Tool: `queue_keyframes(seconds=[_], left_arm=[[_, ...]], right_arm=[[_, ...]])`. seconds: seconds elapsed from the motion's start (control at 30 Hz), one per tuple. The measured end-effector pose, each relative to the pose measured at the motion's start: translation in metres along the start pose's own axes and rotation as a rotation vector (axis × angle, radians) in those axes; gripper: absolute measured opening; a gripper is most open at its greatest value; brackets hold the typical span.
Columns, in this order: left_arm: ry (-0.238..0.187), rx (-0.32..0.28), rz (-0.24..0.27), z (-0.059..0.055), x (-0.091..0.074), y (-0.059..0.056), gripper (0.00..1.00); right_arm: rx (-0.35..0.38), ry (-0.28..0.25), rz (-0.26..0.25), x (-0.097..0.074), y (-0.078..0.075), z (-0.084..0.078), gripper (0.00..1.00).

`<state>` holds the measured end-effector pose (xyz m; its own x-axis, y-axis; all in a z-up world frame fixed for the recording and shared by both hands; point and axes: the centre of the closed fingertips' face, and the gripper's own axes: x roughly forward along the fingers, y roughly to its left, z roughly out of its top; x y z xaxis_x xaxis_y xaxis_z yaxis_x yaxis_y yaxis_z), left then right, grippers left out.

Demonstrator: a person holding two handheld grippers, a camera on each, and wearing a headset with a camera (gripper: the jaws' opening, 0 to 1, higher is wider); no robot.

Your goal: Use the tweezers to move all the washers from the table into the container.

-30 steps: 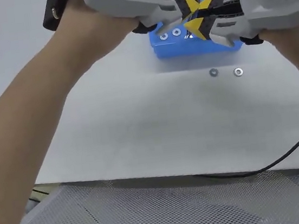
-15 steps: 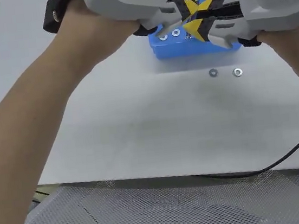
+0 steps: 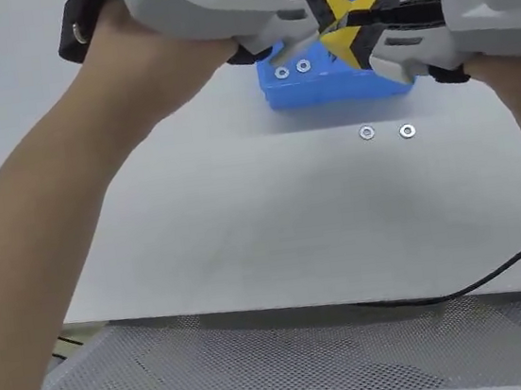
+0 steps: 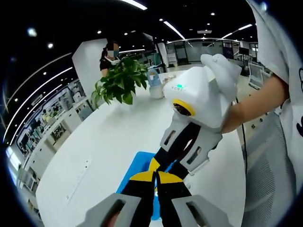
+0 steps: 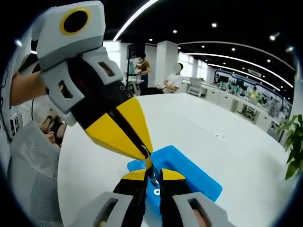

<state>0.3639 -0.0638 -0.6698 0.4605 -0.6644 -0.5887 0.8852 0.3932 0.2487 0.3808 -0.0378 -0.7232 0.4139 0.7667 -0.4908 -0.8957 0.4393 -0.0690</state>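
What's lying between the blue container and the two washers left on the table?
Nothing: in the head view, just a bare strip of table separates the container from the two washers.

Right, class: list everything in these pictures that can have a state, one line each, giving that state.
Left gripper: shut.
Right gripper: shut on what looks like the tweezers.
Container: open-topped, two washers inside.
Loose washers: two, flat on the table, not touching.
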Motion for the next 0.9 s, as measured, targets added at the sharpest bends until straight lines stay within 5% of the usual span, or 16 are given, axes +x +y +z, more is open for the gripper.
queue_keyframes(seconds=[0.3, 0.43, 0.53, 0.6, 0.9], left_arm=[[-0.033, 0.007, -0.018, 0.016, -0.010, -0.021, 0.00], [-0.034, 0.000, -0.039, 0.009, -0.003, -0.021, 0.00], [-0.025, -0.022, -0.062, 0.008, -0.002, -0.042, 0.00], [-0.025, -0.033, -0.070, 0.006, -0.001, -0.046, 0.00], [-0.005, -0.050, -0.094, -0.005, 0.012, -0.057, 0.00]], right_arm=[[0.036, -0.022, -0.014, -0.025, 0.011, 0.001, 0.06], [0.046, 0.004, -0.010, -0.030, 0.021, -0.009, 0.06], [0.064, 0.023, -0.001, -0.030, 0.027, -0.019, 0.06], [0.073, 0.030, 0.003, -0.033, 0.034, -0.020, 0.06], [0.102, 0.074, 0.010, -0.027, 0.032, -0.043, 0.06]])
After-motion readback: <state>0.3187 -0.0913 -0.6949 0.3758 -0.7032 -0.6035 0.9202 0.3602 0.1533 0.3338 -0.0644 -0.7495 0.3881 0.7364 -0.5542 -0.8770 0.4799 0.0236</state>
